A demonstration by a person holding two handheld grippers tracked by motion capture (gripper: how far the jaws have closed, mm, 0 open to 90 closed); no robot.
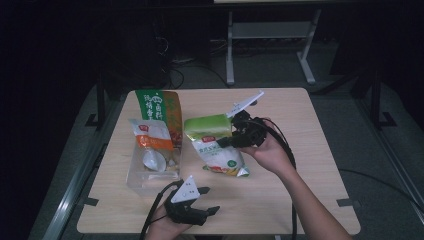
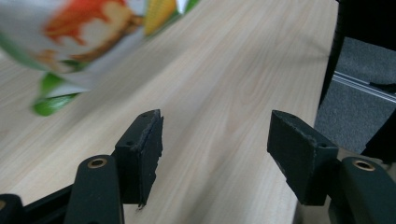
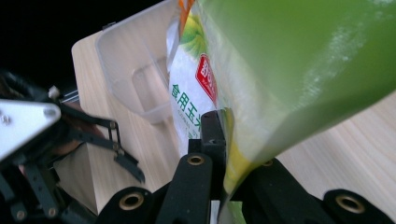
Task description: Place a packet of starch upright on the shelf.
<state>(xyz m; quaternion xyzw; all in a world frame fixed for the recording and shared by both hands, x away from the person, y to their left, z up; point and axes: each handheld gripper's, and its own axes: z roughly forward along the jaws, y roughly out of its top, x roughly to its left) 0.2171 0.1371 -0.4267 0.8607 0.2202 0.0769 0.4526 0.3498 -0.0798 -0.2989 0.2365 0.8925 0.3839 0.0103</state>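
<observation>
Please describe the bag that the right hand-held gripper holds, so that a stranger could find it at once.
On the wooden table, look right of the clear plastic bin that holds two orange-and-white pouches. The green-topped bag hangs near the table's middle, pinched by the right hand-held gripper. Unlike its neighbours, it is outside the bin, with a green top and white body.

Dim room, lit tabletop, blurred close-ups
</observation>
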